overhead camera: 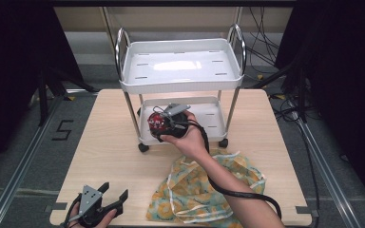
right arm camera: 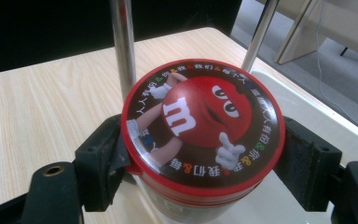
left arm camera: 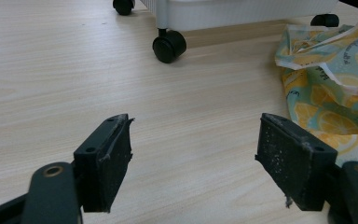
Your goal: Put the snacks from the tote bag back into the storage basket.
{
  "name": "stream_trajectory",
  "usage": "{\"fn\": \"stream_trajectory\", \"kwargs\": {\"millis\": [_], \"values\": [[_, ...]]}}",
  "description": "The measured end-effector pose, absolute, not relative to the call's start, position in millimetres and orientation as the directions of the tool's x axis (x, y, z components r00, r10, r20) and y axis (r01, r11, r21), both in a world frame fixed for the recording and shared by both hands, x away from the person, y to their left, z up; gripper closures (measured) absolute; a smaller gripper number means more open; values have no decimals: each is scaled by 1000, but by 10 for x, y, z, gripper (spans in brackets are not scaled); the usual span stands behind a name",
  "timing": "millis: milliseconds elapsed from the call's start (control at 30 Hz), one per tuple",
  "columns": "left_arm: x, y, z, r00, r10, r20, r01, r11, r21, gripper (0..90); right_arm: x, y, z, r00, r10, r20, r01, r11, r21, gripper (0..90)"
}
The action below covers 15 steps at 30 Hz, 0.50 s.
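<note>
Right gripper (right arm camera: 200, 154) has its jaws clamped on the red-lidded candy tub (right arm camera: 203, 126), one pad on each side just under the lid rim, lid facing the camera. Behind the jaws stand two chrome posts (right arm camera: 123, 46) of the white cart (overhead camera: 180, 83); below and beyond them lies its lower tray (right arm camera: 307, 121). In the high view the tub (overhead camera: 159, 123) sits in the grip at the front edge of that lower tray, the hand (overhead camera: 190, 137) wrapped around the gripper. Over to the left gripper (left arm camera: 193, 158): jaws spread wide, gripping nothing, bare wooden counter (left arm camera: 74, 70) between them. Ahead of them a black caster (left arm camera: 168, 45); off to their right, touching nothing, the crumpled lemon-print cloth (left arm camera: 331, 79).
</note>
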<state>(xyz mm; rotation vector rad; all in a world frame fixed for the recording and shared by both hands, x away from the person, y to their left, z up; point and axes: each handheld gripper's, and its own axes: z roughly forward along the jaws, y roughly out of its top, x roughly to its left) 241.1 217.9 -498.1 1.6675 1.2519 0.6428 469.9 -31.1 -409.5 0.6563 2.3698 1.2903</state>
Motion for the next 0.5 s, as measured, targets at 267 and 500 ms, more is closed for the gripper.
{"fn": "stream_trajectory", "kwargs": {"millis": [267, 500], "values": [[2409, 2173, -4982, 345, 932, -114, 452, -59, 890, 257, 4739, -260, -4110, -830, 555, -52, 261, 469, 844, 261], [2408, 2175, -4981, 352, 929, -111, 453, -65, 889, 257, 4782, -243, -4138, -821, 566, -76, 255, 483, 837, 261]]}}
